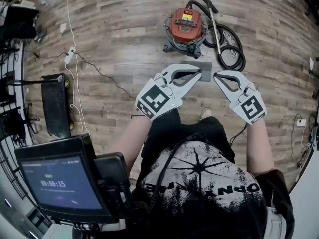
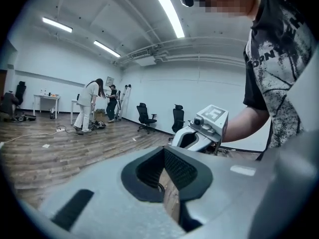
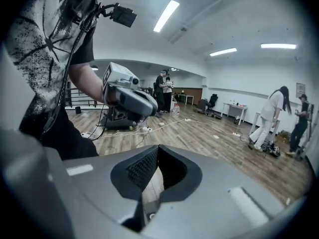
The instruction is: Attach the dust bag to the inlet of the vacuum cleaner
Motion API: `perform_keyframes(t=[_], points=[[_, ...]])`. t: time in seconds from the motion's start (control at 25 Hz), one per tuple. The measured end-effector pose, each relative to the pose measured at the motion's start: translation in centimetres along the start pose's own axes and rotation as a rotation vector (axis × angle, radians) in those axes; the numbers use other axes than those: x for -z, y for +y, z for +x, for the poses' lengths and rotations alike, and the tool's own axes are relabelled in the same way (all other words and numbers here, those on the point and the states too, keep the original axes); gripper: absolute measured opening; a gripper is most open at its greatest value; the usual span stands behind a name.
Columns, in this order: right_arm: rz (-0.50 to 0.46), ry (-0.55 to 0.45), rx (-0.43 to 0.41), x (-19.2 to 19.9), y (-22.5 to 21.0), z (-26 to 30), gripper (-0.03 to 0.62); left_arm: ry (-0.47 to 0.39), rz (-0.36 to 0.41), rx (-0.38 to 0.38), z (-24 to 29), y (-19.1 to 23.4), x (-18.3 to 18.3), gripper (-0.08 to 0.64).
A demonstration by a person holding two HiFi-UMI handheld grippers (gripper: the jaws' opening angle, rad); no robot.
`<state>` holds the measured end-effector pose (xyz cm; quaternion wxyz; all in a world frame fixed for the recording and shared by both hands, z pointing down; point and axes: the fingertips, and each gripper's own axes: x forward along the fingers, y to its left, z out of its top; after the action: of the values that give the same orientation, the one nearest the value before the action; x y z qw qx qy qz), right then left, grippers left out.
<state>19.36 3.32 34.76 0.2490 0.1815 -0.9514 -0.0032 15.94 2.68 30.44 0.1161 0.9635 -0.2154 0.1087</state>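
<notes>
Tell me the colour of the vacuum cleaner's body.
Red-orange; the vacuum cleaner shows best in the head view.

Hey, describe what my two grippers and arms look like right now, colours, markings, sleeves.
Both the left gripper and right gripper are pale grey teardrop-shaped shells, their jaws lined with dark ribbed pads. Each carries a white cube printed with black square markers. The arms are bare below the short sleeves of a black T-shirt with white print.

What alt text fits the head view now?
Seen from above, a person holds the left hand-held gripper and right hand-held gripper, both shut, tips close together over a wood floor. Beyond them stands a red vacuum cleaner, its black hose coiled beside it.
</notes>
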Motion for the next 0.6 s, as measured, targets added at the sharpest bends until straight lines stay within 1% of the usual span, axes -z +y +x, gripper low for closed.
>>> perform_keyframes(t=[0.04, 0.12, 0.24, 0.28, 0.32, 0.44, 0.6], points=[[0.029, 0.011, -0.007, 2.1, 0.1, 1.1, 0.008, 0.006, -0.005, 0.001, 0.5, 0.6, 1.5, -0.002], [0.056, 0.049, -0.025, 7.2, -0.1, 3.8, 0.008, 0.011, -0.012, 0.006, 2.1, 2.2, 4.8, -0.002], [0.068, 0.133, -0.073, 16.8, 0.0, 9.4, 0.008, 0.013, -0.022, 0.037, 5.2, 4.7, 11.1, -0.002], [0.072, 0.165, -0.094, 20.3, 0.4, 11.3, 0.010, 0.010, -0.028, 0.051, 6.3, 5.4, 13.4, -0.002], [0.074, 0.200, -0.116, 24.0, 0.8, 13.2, 0.031, 0.005, -0.037, 0.065, 7.5, 6.1, 15.8, -0.002], [0.069, 0.319, -0.176, 35.7, 3.2, 18.2, 0.068, 0.007, -0.057, 0.112, 10.9, 7.3, 23.8, -0.002], [-0.009, 0.476, -0.195, 51.5, 4.6, 25.1, 0.148, 0.063, 0.021, 0.154, 14.6, 9.1, 33.8, -0.002]])
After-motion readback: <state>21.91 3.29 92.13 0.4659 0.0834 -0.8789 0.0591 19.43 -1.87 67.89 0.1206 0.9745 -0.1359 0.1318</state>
